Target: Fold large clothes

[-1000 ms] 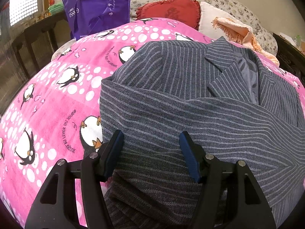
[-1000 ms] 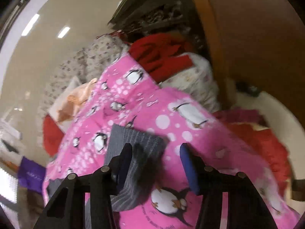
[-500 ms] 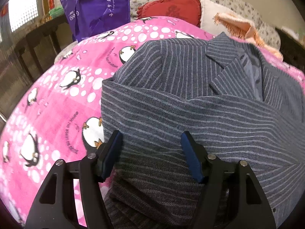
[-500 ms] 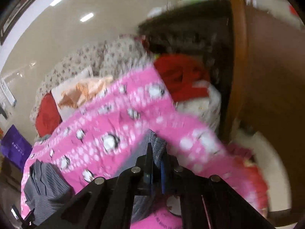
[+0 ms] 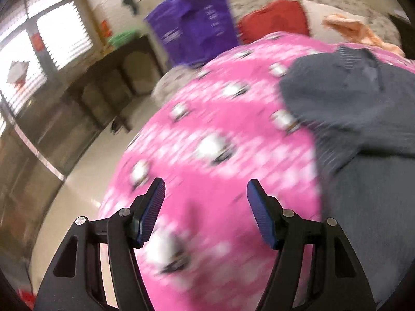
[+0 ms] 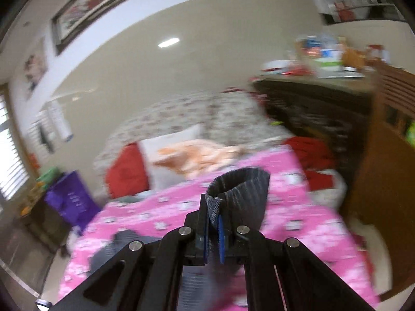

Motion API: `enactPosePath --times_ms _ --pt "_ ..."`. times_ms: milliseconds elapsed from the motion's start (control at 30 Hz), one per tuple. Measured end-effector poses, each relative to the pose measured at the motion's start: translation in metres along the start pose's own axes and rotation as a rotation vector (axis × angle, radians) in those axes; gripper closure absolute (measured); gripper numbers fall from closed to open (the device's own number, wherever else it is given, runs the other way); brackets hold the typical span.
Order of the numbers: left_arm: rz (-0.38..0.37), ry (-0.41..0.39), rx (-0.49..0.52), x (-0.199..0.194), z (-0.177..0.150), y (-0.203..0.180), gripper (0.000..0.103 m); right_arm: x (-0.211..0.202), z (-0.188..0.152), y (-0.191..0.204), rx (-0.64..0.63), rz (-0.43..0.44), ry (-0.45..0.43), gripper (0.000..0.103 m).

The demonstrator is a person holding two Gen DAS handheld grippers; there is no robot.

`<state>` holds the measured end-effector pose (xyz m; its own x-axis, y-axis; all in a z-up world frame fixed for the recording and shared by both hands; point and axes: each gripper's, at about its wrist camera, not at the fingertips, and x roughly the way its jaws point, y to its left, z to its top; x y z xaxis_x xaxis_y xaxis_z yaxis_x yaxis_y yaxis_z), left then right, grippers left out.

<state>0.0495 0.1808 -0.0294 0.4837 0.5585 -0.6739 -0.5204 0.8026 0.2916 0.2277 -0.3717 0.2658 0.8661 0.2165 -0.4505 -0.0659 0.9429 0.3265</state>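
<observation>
Fingers of the right gripper [image 6: 213, 229] are pinched together on a grey striped sleeve [image 6: 241, 194], whose open cuff stands up just above the tips at the centre of the right wrist view. Fingers of the left gripper [image 5: 206, 212] stand wide apart with nothing between them, hanging over the pink bedspread [image 5: 207, 155] in the lower middle of the left wrist view.

Surface: a bed covered by the pink bedspread, printed with white dots and penguins. The picture is blurred, so the print is only partly readable. The grey striped jacket [image 5: 363, 129] lies on the bedspread at the right of the left wrist view, well to the right of the left fingers and not touched by them.

Head of the bed: a red cushion [image 6: 124, 173], a white pillow [image 6: 168, 150] with a peach cloth [image 6: 197, 158] lying on it, and a floral padded headboard [image 6: 197, 114] behind.

Room: beige wall, a framed picture [image 6: 98, 2] at upper left of the right wrist view, a window with blinds [image 5: 52, 31] at upper left of the left wrist view, pale tiled floor [image 5: 85, 171], dark wooden furniture [image 5: 109, 83] beneath the window.

Containers: a purple bag [image 5: 194, 23] stands beside the bed; its contents cannot be seen. A dark counter [image 6: 311, 98] at upper right of the right wrist view carries assorted packets, too blurred to identify.
</observation>
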Motion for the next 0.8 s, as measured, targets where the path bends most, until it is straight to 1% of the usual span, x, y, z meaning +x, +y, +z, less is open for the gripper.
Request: enactPosePath --times_ms 67,133,167,233,267,300,333,367,433,467,533,567,600,700,767,800 --pt "0.023 0.03 -0.051 0.005 -0.017 0.026 0.037 0.021 -0.007 0.048 -0.03 0.064 0.023 0.098" --pt "0.037 0.049 -0.069 0.006 -0.028 0.041 0.037 0.045 -0.019 0.102 -0.064 0.133 0.057 0.098" --pt "0.055 0.054 -0.073 0.005 -0.035 0.047 0.037 0.061 -0.031 0.137 -0.085 0.183 0.082 0.098" --pt "0.091 0.055 -0.07 0.003 -0.041 0.057 0.037 0.086 -0.05 0.186 -0.108 0.252 0.124 0.098" --pt "0.105 0.049 -0.075 0.001 -0.045 0.063 0.037 0.102 -0.066 0.218 -0.128 0.291 0.154 0.098" --pt "0.111 0.045 -0.082 -0.001 -0.046 0.069 0.037 0.116 -0.079 0.241 -0.141 0.316 0.178 0.098" --pt "0.109 0.044 -0.094 -0.003 -0.05 0.075 0.037 0.131 -0.093 0.261 -0.151 0.34 0.206 0.098" --pt "0.09 0.044 -0.119 -0.005 -0.053 0.083 0.037 0.147 -0.11 0.285 -0.168 0.364 0.237 0.098" --pt "0.047 0.049 -0.161 -0.009 -0.06 0.093 0.037 0.179 -0.149 0.327 -0.205 0.398 0.31 0.098" --pt "0.031 0.057 -0.172 -0.009 -0.062 0.096 0.037 0.198 -0.177 0.35 -0.236 0.413 0.359 0.098" --pt "0.033 0.074 -0.169 -0.008 -0.065 0.098 0.037 0.222 -0.216 0.374 -0.306 0.399 0.41 0.098" --pt "0.043 0.085 -0.165 -0.008 -0.067 0.101 0.037 0.241 -0.246 0.381 -0.336 0.384 0.463 0.098" --pt "0.046 0.091 -0.165 -0.007 -0.069 0.103 0.037 0.251 -0.268 0.382 -0.348 0.375 0.5 0.098" --pt "0.052 0.113 -0.185 -0.006 -0.07 0.113 0.037 0.271 -0.318 0.367 -0.365 0.379 0.58 0.098" --pt "0.048 0.12 -0.208 -0.005 -0.069 0.119 0.037 0.282 -0.347 0.358 -0.403 0.355 0.631 0.098" --pt "0.047 0.12 -0.215 -0.006 -0.069 0.12 0.037 0.283 -0.357 0.354 -0.413 0.356 0.637 0.098"
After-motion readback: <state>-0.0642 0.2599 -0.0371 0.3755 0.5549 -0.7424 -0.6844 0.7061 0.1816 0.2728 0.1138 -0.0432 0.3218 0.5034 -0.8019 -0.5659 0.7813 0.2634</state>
